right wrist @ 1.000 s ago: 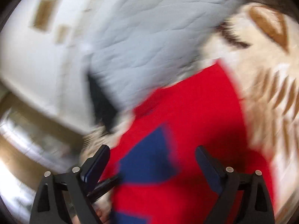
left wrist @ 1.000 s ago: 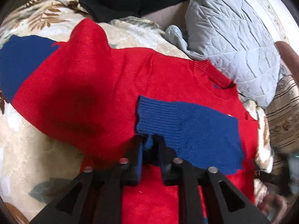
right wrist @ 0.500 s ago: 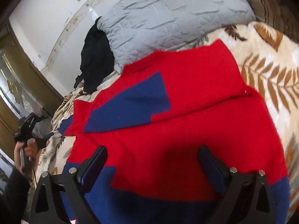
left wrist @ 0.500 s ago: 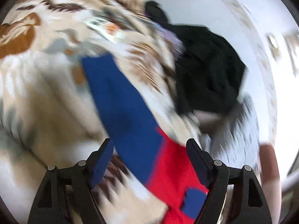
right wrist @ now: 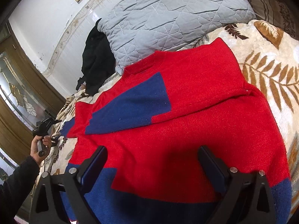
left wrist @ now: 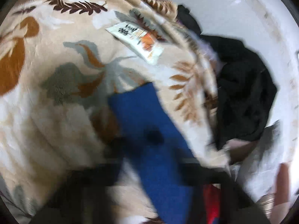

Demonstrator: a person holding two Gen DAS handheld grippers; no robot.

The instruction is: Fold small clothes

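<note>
Sweater [right wrist: 186,130]: red knit with blue blocks, spread flat on the blanket, neckline toward the far pillow; fills the middle of the right wrist view.
Folded sleeve [right wrist: 130,104]: blue-ended sleeve laid across the chest, cuff pointing left; judged to be the first fold, set inward so the body can later be doubled.
Outstretched sleeve [left wrist: 149,140]: blue, lying straight on the blanket at the far left of the sweater; judged to be the next part to fold.
Right gripper [right wrist: 152,166]: hovers low over the near hem, fingers spread wide apart, nothing between them; placed as if to steady or take the hem.
Left gripper [left wrist: 149,168]: a dark smear at the near edge of the left wrist view, over the blue sleeve; motion blur hides the fingers, so I cannot tell if they are spread or pinching.
Left hand [right wrist: 40,145]: seen at far left in the right wrist view, gripping the tool's handle.
Blanket [left wrist: 56,112]: cream fleece with brown and grey leaf print; serves as the folding surface.
Sewn label [left wrist: 138,39]: white tag with orange patch on the blanket; dark characters present, too blurred to read.
Pillow [right wrist: 177,18]: grey, quilted, far side, touching the neckline.
Black garment [right wrist: 97,59]: heaped against the wall, left of the pillow.
Brands: none legible on the sweater.
</note>
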